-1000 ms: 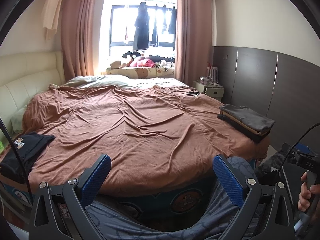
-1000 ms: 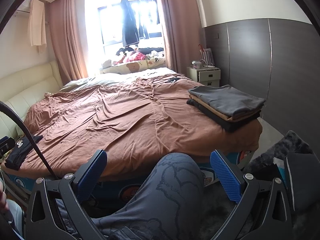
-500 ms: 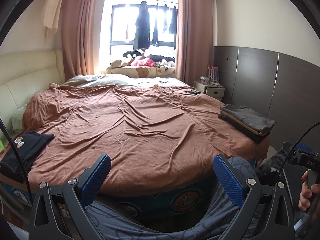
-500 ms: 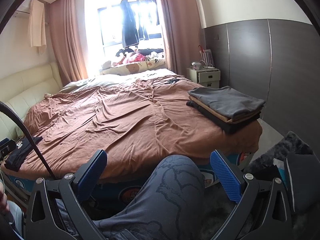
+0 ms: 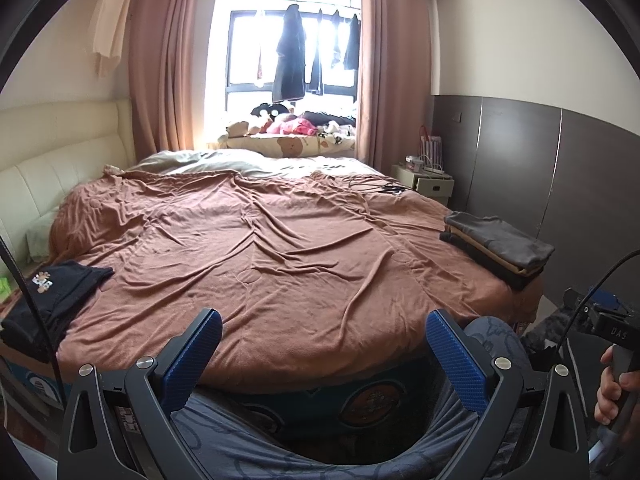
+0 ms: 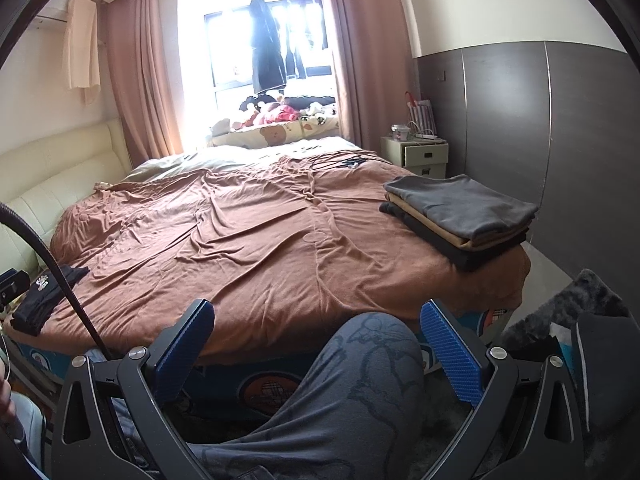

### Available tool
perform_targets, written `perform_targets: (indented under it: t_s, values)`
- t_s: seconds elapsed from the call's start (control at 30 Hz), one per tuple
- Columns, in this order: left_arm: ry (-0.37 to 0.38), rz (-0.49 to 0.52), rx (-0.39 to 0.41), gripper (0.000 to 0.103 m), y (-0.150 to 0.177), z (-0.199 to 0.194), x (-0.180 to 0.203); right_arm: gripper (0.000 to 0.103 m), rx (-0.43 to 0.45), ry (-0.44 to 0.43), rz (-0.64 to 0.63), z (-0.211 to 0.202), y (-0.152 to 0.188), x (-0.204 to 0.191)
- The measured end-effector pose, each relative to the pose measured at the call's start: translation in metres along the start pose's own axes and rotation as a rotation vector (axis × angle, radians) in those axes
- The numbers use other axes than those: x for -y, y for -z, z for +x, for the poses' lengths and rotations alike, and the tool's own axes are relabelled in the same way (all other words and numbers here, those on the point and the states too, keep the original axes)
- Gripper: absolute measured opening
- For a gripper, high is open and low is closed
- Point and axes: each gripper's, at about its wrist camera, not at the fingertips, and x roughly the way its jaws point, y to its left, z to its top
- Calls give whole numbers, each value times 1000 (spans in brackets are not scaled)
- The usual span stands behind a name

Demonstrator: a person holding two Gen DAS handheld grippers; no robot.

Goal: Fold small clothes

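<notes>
Left gripper: you are holding the left gripper (image 5: 323,334) with its blue-padded jaws spread wide apart, gripping nothing and touching nothing, over your knees at the foot of the bed.
Right gripper: you are keeping the right gripper (image 6: 318,330) just as wide apart and empty; your knee in grey patterned trousers (image 6: 360,364) is showing between its fingers.
Right hand: your hand (image 5: 614,388) is wrapping the other gripper's handle at 4 o'clock in the left wrist view.
Black garment: the unfolded black garment with a small printed logo (image 5: 48,300) is lying at the bed's near left corner, at 9 o'clock.
Folded stack: grey, tan and black folded clothes (image 6: 460,216) are sitting at the near right corner, at 2 o'clock.
Bed cover: the wrinkled brown bedspread (image 5: 280,248) is lying bare between them.
</notes>
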Motion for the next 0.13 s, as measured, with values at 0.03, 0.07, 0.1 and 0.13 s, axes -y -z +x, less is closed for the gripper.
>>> perform_targets:
  t_s: [0.03, 0.07, 0.1, 0.13]
  values:
    - [-3, 0, 4, 103, -1, -1, 1, 103, -1, -3, 1, 1, 0, 1]
    - [-4, 0, 4, 103, -1, -1, 2, 103, -2, -7, 4, 1, 0, 1]
    - [-5, 1, 4, 103, -2, -1, 4, 103, -3, -10, 6, 1, 1, 2]
    - [-6, 1, 5, 103, -2, 0, 5, 103, -4, -11, 6, 2, 1, 3]
